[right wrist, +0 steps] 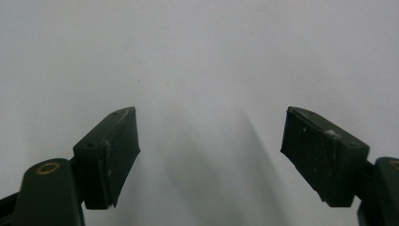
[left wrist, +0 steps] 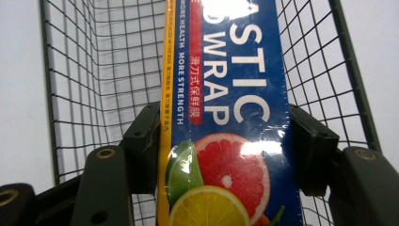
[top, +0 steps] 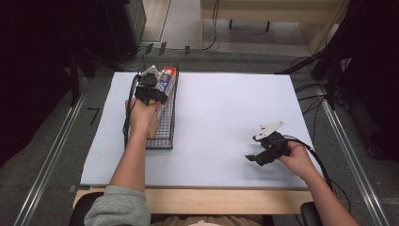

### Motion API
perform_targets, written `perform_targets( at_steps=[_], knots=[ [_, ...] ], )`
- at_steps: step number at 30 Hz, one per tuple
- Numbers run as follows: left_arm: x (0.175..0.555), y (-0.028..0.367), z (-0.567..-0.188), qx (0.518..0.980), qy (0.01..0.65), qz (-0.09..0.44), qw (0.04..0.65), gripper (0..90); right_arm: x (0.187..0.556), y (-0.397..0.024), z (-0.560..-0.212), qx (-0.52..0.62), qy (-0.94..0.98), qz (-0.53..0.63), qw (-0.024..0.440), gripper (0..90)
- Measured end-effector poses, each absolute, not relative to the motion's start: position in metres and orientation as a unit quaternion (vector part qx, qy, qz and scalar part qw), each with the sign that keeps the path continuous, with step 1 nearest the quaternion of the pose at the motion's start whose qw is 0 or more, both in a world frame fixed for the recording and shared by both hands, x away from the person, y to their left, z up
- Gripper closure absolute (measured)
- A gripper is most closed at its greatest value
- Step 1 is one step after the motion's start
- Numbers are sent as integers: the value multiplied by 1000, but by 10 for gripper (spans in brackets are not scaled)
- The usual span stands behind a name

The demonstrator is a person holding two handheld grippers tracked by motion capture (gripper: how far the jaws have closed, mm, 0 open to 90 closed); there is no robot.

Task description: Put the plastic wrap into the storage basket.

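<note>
1. Starting at the bottom of the high view: I'm seeing the person's forearms coming in from the bottom edge, with a grey sleeve (top: 117, 207) at lower left, above the wooden table edge (top: 226, 200).

2. Lower right of the high view, the right gripper (top: 256, 159) is sitting low over the white sheet (top: 226, 127). Its jaws are standing wide apart with nothing between them. In the right gripper view I'm looking along both black pads at plain white surface.

3. Moving up and left, the left hand (top: 141, 115) is holding the left gripper (top: 149, 94) over the wire basket (top: 160, 141), which is sitting at the left side of the sheet, running from mid-frame up toward the top edge of the sheet.

4. The plastic wrap box (left wrist: 226, 117) is where the action is. In the left gripper view it's running up the middle of the frame between the two jaws, blue with a yellow strip on its left and citrus fruit printed at the bottom. The pads are sitting right against both long sides, so I'm reading that as the claw narrow and clamped on the box.

5. The basket mesh is showing behind and on both sides of the box, so the box is lying inside the basket.

6. In the high view the box's far end (top: 165, 77) is poking out past the gripper, toward the basket's far end at upper left.
</note>
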State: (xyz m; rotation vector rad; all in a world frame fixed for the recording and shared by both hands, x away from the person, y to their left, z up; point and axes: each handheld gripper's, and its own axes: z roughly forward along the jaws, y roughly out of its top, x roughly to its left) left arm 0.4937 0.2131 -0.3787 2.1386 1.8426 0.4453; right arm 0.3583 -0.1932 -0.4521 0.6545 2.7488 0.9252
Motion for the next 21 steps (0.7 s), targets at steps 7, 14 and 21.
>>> perform_targets(
  at_steps=[7,14,21],
  knots=[
    [493,210,-380,739,639,154,148,384,358,-193,-452,218,921,311,84,204],
    [495,205,-391,747,637,128,139,370,356,-192,-451,219,922,308,84,204],
    [495,210,-398,743,643,103,155,363,355,-194,-452,218,922,307,86,204]
  ],
)
